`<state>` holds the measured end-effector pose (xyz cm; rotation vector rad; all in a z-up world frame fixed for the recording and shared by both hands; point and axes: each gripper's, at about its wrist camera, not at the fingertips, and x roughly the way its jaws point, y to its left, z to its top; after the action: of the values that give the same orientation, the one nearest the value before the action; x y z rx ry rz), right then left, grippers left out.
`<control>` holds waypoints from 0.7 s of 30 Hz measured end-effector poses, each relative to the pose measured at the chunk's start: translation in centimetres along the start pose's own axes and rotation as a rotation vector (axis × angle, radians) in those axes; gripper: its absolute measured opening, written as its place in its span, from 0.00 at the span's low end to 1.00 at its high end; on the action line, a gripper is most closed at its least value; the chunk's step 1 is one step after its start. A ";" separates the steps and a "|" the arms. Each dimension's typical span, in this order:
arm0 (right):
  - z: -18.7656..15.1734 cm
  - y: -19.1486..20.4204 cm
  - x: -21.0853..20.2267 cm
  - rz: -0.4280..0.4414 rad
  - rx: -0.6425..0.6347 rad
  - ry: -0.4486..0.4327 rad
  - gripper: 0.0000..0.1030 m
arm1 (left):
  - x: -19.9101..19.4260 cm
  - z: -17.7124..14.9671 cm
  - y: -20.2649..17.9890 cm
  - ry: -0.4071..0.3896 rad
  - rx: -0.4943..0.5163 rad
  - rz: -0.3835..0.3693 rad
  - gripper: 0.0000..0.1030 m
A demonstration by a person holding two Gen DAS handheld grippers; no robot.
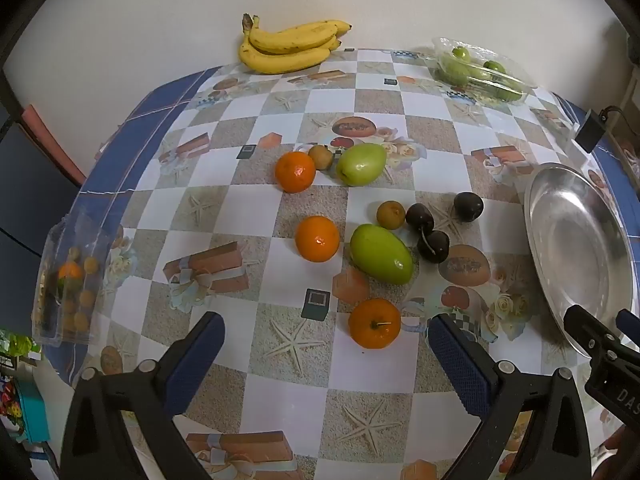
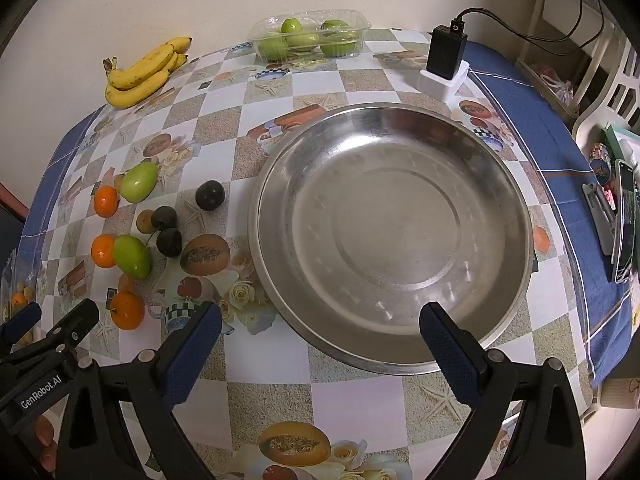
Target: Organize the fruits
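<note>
Patterned tablecloth (image 1: 256,216), loose oranges (image 1: 317,238), empty steel bowl (image 2: 392,236), both jaws wide.

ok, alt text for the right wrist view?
An empty metal bowl fills the middle of a patterned tablecloth, with the open right gripper above its near rim. Loose oranges, green fruits and dark fruits lie left; bananas behind.

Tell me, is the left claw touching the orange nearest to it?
Apart. The left wrist view shows the left claw wide open, and the orange sits on the tablecloth ahead of the fingertips, with bare cloth showing on both sides.
</note>
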<state>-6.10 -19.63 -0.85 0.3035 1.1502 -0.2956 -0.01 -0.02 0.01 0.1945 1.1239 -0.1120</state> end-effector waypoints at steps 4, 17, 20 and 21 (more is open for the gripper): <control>0.0 0.0 0.0 -0.002 -0.001 -0.001 0.96 | 0.0 0.0 0.0 0.001 -0.001 -0.004 1.00; 0.0 0.0 0.1 -0.002 -0.001 0.000 0.96 | 0.0 0.0 0.0 0.002 -0.003 -0.006 1.00; 0.0 0.0 0.1 -0.002 -0.003 0.001 0.96 | 0.0 0.0 0.0 0.002 -0.002 -0.005 1.00; 0.0 0.0 0.0 -0.002 -0.003 0.000 0.96 | 0.0 0.0 0.0 0.003 -0.002 -0.006 1.00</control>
<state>-6.09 -19.59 -0.91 0.2997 1.1513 -0.2959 0.00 -0.01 0.00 0.1898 1.1272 -0.1162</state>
